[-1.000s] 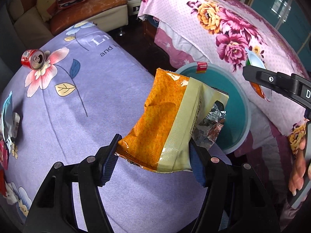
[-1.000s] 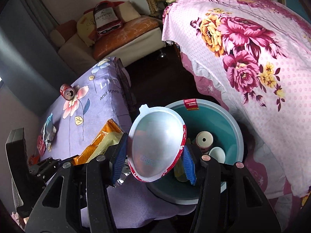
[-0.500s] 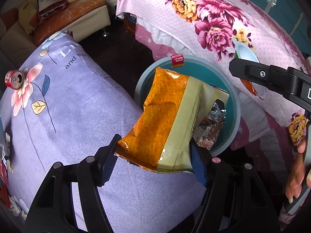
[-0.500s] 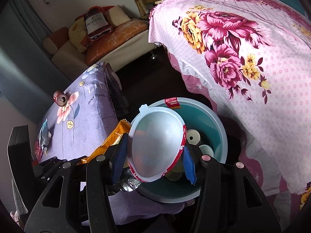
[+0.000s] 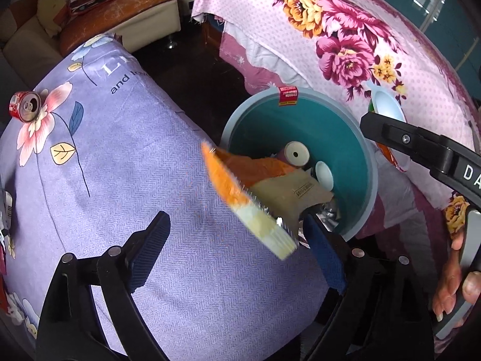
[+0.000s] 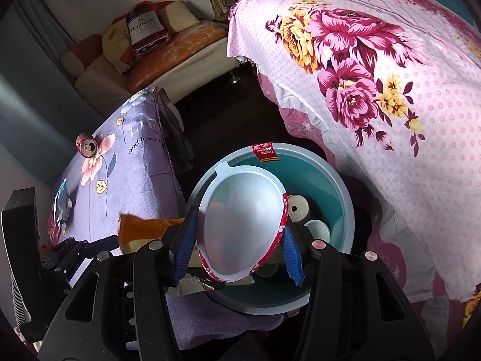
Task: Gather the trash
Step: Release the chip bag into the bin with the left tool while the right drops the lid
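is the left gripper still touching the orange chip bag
Cannot tell. In the left wrist view the left gripper has just been opening; the blurred orange chip bag clears one pad but overlaps the other over the bin.

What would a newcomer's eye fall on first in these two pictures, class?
First, the blurred orange crisp bag, tipping over the rim of the round teal plastic bin as the left claw has just opened. Next, the white foil-lined bowl with a red rim, pinched in the right claw above that bin.
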Tool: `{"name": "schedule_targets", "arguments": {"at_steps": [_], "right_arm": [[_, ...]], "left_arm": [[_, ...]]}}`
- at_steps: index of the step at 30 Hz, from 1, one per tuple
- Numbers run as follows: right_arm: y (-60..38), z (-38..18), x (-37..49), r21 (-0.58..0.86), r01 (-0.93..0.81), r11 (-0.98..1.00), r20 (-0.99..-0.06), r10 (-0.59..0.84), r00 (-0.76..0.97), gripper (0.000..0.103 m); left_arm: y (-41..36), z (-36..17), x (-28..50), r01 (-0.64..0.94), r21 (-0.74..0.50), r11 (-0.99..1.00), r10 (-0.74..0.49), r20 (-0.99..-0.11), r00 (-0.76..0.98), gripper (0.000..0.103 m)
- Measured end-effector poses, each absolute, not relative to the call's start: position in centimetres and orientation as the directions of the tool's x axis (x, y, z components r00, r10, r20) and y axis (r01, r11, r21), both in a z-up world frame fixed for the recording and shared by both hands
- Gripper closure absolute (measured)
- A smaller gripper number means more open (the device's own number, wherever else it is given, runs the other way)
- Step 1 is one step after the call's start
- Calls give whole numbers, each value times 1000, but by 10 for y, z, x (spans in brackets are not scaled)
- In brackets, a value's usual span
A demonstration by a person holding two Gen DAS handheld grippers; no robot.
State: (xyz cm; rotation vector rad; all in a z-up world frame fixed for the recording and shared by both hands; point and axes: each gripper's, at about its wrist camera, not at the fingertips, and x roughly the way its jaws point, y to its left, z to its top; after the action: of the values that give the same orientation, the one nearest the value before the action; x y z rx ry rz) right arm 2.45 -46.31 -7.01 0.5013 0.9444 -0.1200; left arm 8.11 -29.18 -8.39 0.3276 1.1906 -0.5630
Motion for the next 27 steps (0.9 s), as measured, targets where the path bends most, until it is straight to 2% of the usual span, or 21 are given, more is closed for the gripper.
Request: {"name": "schedule_targets", "arguments": {"at_steps": [4,9,27], "right_arm": [[-459,-71,29,354,308,883,-804,119,583,54],[-457,-69,31,348,307,886,-807,116,580,54],[-445,-91,41,319,323,891,-852,120,509,53]], "left_arm": [[-292,-75,80,584,-86,807,-285,-923,258,10],[-295,-76,77,601,-62,797,-275,-923,269,10],[-250,-102,103,485,-116,867,-250,-943,222,10]]}}
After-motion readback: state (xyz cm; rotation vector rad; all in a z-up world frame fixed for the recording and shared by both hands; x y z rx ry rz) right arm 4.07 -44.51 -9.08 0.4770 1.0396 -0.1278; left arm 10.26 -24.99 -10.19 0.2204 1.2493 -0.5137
